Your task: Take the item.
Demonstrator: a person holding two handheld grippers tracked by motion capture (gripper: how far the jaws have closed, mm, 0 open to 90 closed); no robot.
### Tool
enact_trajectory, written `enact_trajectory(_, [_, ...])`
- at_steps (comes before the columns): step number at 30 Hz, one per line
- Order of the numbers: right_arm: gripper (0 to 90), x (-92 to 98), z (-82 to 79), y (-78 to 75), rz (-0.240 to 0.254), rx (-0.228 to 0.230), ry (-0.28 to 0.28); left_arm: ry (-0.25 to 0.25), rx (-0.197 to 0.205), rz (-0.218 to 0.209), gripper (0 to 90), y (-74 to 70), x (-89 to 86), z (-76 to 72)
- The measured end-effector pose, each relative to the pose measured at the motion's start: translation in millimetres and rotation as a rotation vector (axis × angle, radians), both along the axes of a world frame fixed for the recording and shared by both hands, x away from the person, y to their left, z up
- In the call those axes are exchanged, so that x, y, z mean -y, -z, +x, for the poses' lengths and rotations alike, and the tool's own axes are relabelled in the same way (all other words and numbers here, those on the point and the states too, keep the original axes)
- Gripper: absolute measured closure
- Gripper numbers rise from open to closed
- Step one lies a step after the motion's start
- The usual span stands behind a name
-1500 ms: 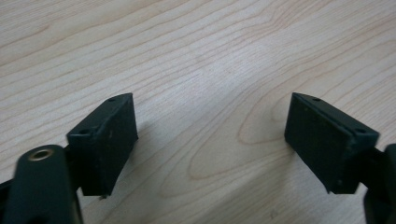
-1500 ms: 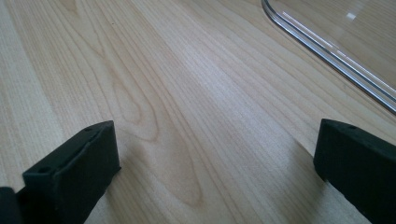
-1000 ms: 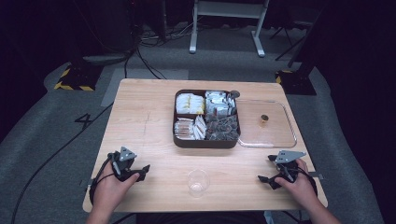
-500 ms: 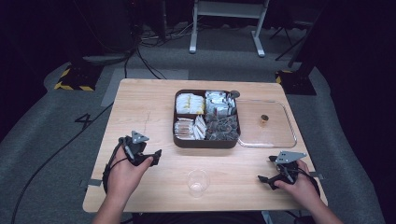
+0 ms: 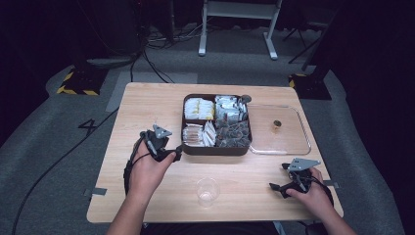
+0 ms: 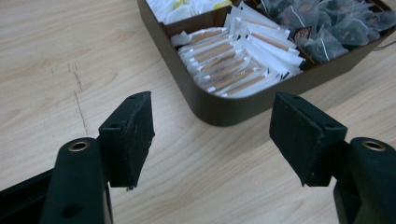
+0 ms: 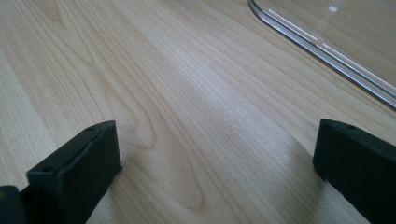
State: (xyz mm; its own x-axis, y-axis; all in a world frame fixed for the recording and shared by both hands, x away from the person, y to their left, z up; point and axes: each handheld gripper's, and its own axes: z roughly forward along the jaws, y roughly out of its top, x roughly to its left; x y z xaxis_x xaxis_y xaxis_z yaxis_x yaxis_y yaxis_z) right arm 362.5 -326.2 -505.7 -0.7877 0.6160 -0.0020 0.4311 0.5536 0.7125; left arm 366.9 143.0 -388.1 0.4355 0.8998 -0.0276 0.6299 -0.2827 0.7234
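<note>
From above, a dark compartmented box (image 5: 216, 126) sits toward the far middle of the pale wooden table (image 5: 147, 105), with a clear plastic lid (image 5: 280, 129) lying flat just beside it toward the right edge and a clear cup (image 5: 207, 191) near the front edge. The left gripper (image 6: 212, 135) view adds detail: white paper sachets (image 6: 236, 65) packed in the box's near corner and mesh tea bags (image 6: 322, 28) beyond, cropped by the frame. Its matte black jaws stand wide apart, empty. The right gripper (image 7: 217, 168) rests near the front right corner, jaws likewise spread over bare woodgrain, the lid's rounded rim just ahead.
</note>
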Motion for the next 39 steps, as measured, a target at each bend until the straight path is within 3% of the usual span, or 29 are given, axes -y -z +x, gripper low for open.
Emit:
enact_trajectory(2, [0.9, 0.1, 0.0, 0.0, 0.0, 0.0, 0.0, 0.002, 0.009, -0.007, 32.4, -4.2, 2.2, 6.3])
enact_trajectory(6, [0.9, 0.2, -0.1, 0.0, 0.0, 0.0, -0.001, 0.015, 0.048, 0.022, 35.0, -13.3, 7.9, 16.9])
enact_trajectory(9, [1.3, 0.1, -0.5, 0.1, 0.0, 0.002, 0.0, 0.026, 0.044, -0.012, 34.9, -19.1, 10.9, 25.8])
enact_trajectory(15, [1.6, 0.3, -1.0, 0.0, 0.0, 0.003, 0.004, 0.022, 0.056, -0.015, 34.8, -29.4, 23.1, 42.4])
enact_trajectory(21, [1.6, -0.2, -0.8, -0.1, 0.001, 0.002, 0.006, 0.08, 0.055, -0.078, 34.4, -37.4, 44.1, 53.0])
enact_trajectory(23, [1.6, -0.9, -0.8, 0.0, 0.0, 0.003, 0.009, 0.078, 0.058, -0.073, 34.4, -39.8, 52.1, 57.3])
enact_trajectory(25, [1.6, -0.9, -0.8, 0.0, 0.0, 0.003, 0.01, 0.076, 0.06, -0.049, 34.6, -40.4, 58.5, 64.9])
enact_trajectory(32, [1.6, -0.9, -0.6, 0.0, 0.001, 0.002, 0.009, 0.041, 0.048, -0.048, 35.9, -39.2, 69.6, 95.3])
enact_trajectory(35, [1.6, -1.2, -0.4, 0.0, 0.0, 0.002, 0.01, 0.037, 0.044, -0.017, 35.9, -36.8, 72.8, 107.6])
enact_trajectory(39, [1.6, -1.3, 0.1, -0.1, 0.0, 0.001, 0.005, 0.021, 0.041, -0.034, 36.8, -31.4, 73.3, 124.0])
